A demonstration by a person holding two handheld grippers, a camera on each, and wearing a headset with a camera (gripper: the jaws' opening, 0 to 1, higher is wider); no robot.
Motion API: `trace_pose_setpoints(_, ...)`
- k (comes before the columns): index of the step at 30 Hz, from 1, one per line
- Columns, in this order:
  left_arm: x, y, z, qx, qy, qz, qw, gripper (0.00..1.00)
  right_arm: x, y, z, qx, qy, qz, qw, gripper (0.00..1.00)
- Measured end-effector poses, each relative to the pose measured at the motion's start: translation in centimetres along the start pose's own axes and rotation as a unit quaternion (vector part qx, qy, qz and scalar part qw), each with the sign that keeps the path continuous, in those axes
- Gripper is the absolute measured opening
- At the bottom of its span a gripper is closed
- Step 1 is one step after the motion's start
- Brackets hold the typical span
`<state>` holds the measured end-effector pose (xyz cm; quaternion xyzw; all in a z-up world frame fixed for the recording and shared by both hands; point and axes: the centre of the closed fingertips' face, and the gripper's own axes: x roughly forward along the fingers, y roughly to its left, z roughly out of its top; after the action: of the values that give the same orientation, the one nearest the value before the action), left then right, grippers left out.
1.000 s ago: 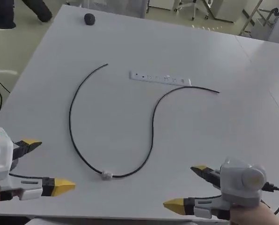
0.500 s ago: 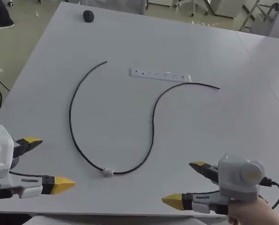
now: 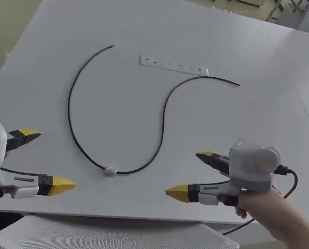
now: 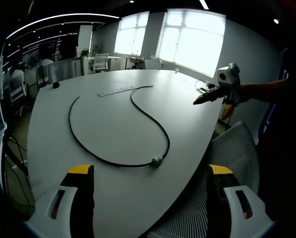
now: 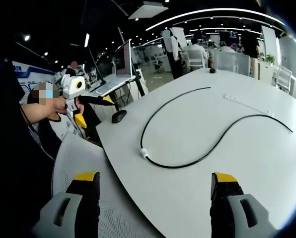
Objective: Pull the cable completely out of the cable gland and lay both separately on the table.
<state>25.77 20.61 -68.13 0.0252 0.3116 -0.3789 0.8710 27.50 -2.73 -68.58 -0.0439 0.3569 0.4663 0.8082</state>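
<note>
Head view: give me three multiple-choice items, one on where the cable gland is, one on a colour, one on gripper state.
1. Where is the cable gland?
A. On the cable, at its bend nearest the person
B. Lying apart from the cable
C. On the floor

2. What colour are the tips of the gripper fingers?
A. Red
B. Yellow
C. Green

3. What state are the left gripper and right gripper in?
A. Both shut on the cable
B. Left shut on the gland
C. Both open, holding nothing

Key: 1 A, the white gland sits threaded on the black cable's near bend; 2 B, all four tips are yellow; 3 C, each pair of fingers stands apart, clear of the cable.
</note>
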Motion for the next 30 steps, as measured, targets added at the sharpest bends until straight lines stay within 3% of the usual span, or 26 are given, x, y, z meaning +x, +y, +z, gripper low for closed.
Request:
trace_pose_setpoints(15,1.0,-0.5,-1.0,-0.016,-0.005,-0.009,0.9998,0.92,3.3,-0.4,2.2,-0.065,0.056,0.020,0.9961,0.79)
trace_pose_setpoints(19,1.1,-0.6,-1.4,-0.013,0.002,-0.008,0.9999,0.91,4.6,-0.1,2.7,-0.087,0.071,0.031,0.9932,0.76)
trace_pose_setpoints(24,1.0,-0.5,-1.6,-0.014,0.002,-0.006,0.9999,0.92,6.4,0.5,3.0,-0.129,0.094,0.047,0.9860,0.73)
trace_pose_setpoints(30,1.0,0.0,-1.6,0.002,0.004,0.005,1.0000,0.92,7.9,0.9,3.3,-0.138,0.106,0.061,0.9829,0.71)
